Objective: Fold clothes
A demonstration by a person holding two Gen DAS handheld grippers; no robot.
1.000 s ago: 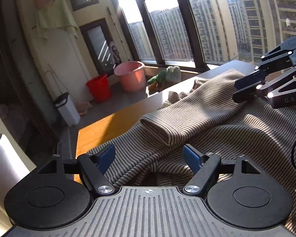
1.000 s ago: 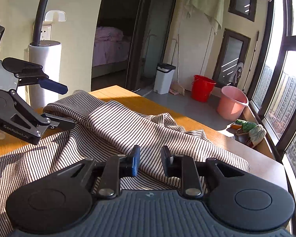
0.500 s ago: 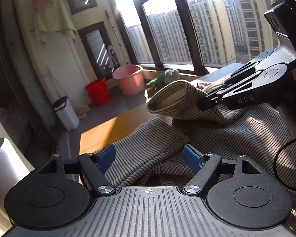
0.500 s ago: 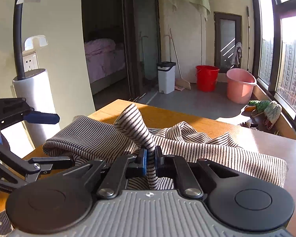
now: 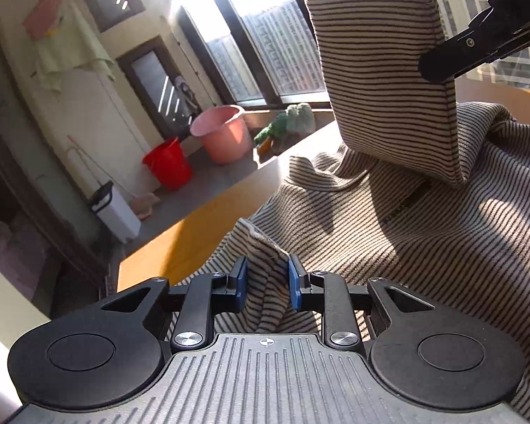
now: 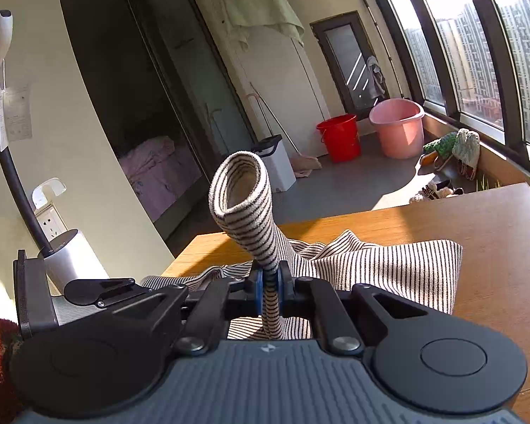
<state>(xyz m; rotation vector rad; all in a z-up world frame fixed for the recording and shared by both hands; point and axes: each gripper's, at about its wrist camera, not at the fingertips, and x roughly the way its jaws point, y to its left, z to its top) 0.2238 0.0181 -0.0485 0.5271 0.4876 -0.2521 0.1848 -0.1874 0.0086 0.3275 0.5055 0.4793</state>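
Striped garment [image 5: 424, 233] sleeve now raised | left hand-held gripper [image 5: 268, 284] just closed, pinching hem | right hand-held gripper [image 6: 269, 284] pinching sleeve

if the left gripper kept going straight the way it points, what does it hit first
The left gripper is already shut on a bunched fold of the striped garment, its jaws having just closed. Going on, it would likely push into more of that cloth heaped on the wooden table; depth beyond is unclear.

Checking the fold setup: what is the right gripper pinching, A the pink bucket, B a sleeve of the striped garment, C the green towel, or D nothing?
B: the right gripper is shut on the striped sleeve, whose open cuff stands up above the fingers.
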